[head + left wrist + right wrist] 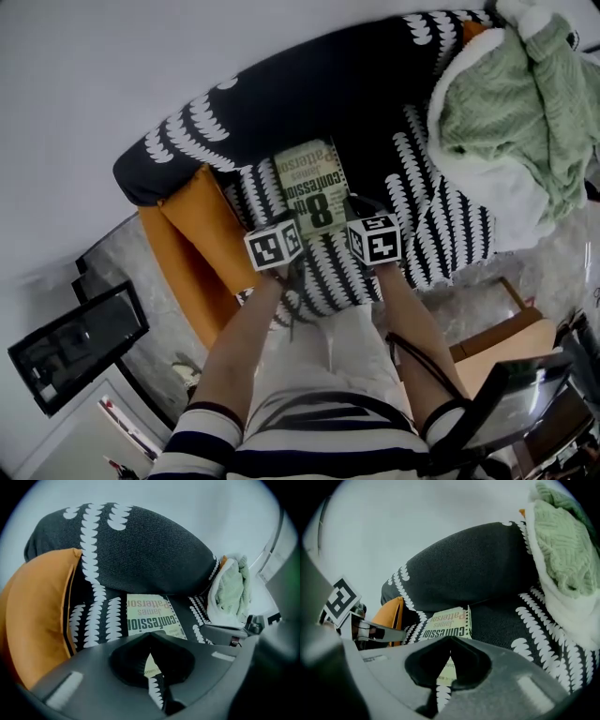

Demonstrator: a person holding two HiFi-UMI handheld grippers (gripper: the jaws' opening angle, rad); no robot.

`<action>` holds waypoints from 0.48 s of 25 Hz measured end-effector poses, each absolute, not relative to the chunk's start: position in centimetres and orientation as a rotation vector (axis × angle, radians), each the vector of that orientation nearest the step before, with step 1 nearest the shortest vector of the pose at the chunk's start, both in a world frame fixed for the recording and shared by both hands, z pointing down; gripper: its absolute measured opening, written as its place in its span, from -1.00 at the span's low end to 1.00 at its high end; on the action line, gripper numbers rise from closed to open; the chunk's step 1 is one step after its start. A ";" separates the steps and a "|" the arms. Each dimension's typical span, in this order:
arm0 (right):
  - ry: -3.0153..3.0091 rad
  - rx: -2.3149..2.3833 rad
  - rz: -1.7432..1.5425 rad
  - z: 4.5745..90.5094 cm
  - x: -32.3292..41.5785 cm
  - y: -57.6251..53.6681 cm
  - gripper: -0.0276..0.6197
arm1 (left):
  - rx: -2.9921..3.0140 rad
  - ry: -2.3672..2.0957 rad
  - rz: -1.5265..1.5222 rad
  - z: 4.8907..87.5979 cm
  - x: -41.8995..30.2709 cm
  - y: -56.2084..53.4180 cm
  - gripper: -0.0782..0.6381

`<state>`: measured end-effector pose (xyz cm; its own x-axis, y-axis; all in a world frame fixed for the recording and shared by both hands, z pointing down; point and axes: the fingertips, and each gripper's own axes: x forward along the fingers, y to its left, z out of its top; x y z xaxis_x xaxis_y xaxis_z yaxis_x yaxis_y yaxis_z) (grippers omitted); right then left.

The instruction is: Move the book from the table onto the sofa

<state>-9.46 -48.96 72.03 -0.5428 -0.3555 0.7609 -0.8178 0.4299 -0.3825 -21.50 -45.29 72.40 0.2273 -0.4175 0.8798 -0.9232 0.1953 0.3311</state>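
Book [152, 616] on patterned sofa [140, 550]; fingers [129, 663] together

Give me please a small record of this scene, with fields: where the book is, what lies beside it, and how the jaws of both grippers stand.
book: lies flat on the sofa seat, cover up
sofa: dark fabric with white patterned stripes
orange cushion: left of the book in the head view
green blanket: bunched on the sofa, right of the book
left gripper: jaws together, nothing between them, pointing at the book's near edge
right gripper: jaws together, nothing between them, beside the left one
task state: book already on the sofa
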 end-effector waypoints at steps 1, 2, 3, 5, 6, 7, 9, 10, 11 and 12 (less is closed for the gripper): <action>-2.103 0.979 1.016 71.9 -9.6 -48.9 -0.93 | 1.415 -1.359 0.571 72.3 -21.3 -45.2 -0.77; -2.110 0.971 1.011 71.7 -9.7 -48.8 -0.93 | 1.422 -1.353 0.566 72.3 -21.1 -45.2 -0.77; -2.114 0.964 1.005 71.5 -9.7 -48.8 -0.93 | 1.429 -1.350 0.565 72.2 -21.0 -45.1 -0.77; -2.123 0.957 0.997 71.1 -9.9 -48.6 -0.93 | 1.447 -1.349 0.563 71.7 -20.8 -45.1 -0.77; -2.129 0.957 0.995 70.8 -10.0 -48.5 -0.93 | 1.461 -1.350 0.560 71.3 -20.8 -45.2 -0.77; -2.137 0.958 0.991 70.4 -10.2 -48.4 -0.93 | 1.476 -1.352 0.559 70.9 -20.7 -45.2 -0.77; -2.152 0.958 0.977 69.6 -10.7 -48.0 -0.93 | 1.507 -1.361 0.561 69.8 -20.9 -45.2 -0.77; -2.158 0.956 0.969 69.2 -10.9 -47.7 -0.93 | 1.524 -1.363 0.563 69.3 -20.9 -45.1 -0.77; -2.162 0.954 0.964 68.9 -11.1 -47.3 -0.93 | 1.541 -1.358 0.564 68.9 -20.8 -44.9 -0.77; -2.165 0.954 0.963 68.6 -11.1 -46.8 -0.93 | 1.558 -1.350 0.564 68.5 -20.6 -44.7 -0.77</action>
<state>-11.09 -46.84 68.60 -0.5771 -0.3711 0.7275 -0.7888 0.4840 -0.3789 -20.56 -44.69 68.50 0.2795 -0.4850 0.8286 -0.9304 0.0764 0.3586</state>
